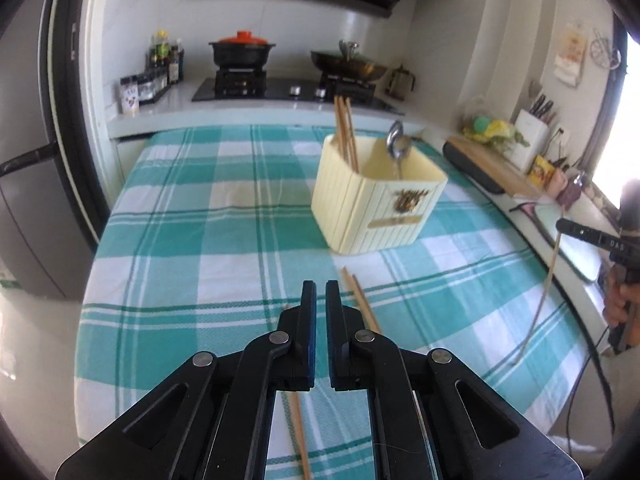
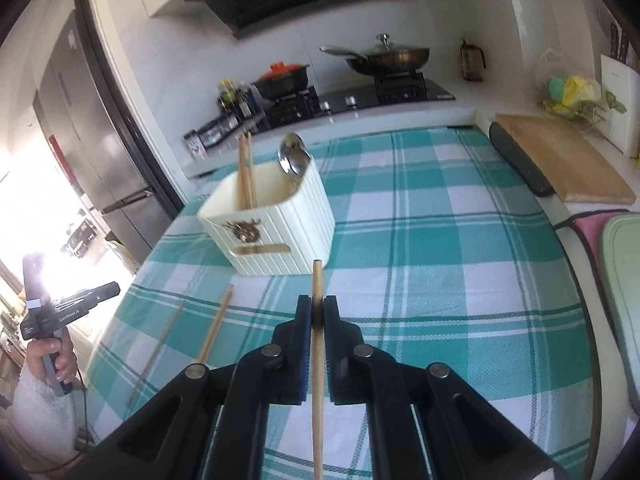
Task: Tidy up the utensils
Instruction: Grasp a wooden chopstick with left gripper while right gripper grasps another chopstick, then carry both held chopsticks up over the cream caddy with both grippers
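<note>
A cream ribbed utensil holder (image 1: 376,200) (image 2: 268,224) stands on the green checked tablecloth (image 1: 208,240), with several chopsticks (image 1: 346,132) and a metal spoon (image 1: 396,144) upright in it. My right gripper (image 2: 317,304) is shut on a single wooden chopstick (image 2: 317,380), lifted above the cloth in front of the holder. From the left wrist view that chopstick (image 1: 540,300) hangs down from the right gripper (image 1: 562,225). My left gripper (image 1: 320,286) is shut with nothing seen between its fingers. Two chopsticks (image 1: 362,300) lie just right of it, and another (image 1: 298,420) lies under it.
A gas hob with a red-lidded black pot (image 1: 242,50) and a wok (image 2: 386,58) is behind the table. A wooden cutting board (image 2: 560,156) and a pale green board (image 2: 624,300) sit along the right counter. A fridge (image 1: 28,200) stands left. A person's hand (image 2: 52,356) holds the left gripper (image 2: 116,289).
</note>
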Tool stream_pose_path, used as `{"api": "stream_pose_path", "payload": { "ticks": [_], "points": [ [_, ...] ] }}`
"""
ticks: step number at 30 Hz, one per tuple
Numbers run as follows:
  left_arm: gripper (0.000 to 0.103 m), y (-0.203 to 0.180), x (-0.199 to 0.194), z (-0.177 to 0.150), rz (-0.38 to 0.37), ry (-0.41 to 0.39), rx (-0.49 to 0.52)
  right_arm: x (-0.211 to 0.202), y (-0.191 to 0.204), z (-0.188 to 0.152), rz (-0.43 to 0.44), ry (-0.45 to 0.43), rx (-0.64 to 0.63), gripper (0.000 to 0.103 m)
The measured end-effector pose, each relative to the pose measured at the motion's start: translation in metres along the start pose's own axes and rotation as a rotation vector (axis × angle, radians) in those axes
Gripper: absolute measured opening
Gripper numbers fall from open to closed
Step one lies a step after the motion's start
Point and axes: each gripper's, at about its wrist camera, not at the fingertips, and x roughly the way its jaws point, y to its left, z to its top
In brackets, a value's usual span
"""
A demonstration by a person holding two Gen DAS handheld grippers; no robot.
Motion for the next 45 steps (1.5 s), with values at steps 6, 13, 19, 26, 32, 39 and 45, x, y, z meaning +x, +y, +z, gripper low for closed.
{"api": "stream_pose_path", "payload": {
  "ticks": [6, 13, 19, 26, 32, 39, 45],
  "points": [
    [0.003, -0.011, -0.028, 0.015, -0.049, -0.098, -0.003, -0.027, 0.022, 0.009, 0.014, -0.097, -0.046, 0.006],
    [0.009, -0.013, -0.004, 0.008, -0.029, 0.003, 0.033, -0.037, 0.038, 0.017, 0.025, -0.159, -0.074, 0.006],
    [0.039, 0.004, 0.084, -0.024, 0.067, 0.276, 0.088, -0.036, 0.046, 0.013, 0.041, -0.151, -0.087, 0.006],
    [0.034, 0.005, 0.152, -0.051, 0.17, 0.466, 0.177, -0.041, 0.05, 0.003, 0.046, -0.143, -0.087, 0.006],
    [0.003, -0.007, 0.148, -0.042, 0.146, 0.402, 0.167, -0.04, 0.052, -0.001, 0.045, -0.133, -0.083, 0.006],
    [0.003, -0.01, 0.052, -0.011, -0.018, 0.081, -0.003, -0.046, 0.054, -0.002, 0.054, -0.149, -0.079, 0.006],
    [0.003, -0.016, -0.013, 0.006, -0.077, -0.108, -0.037, -0.045, 0.059, -0.001, 0.07, -0.158, -0.083, 0.006]
  ]
}}
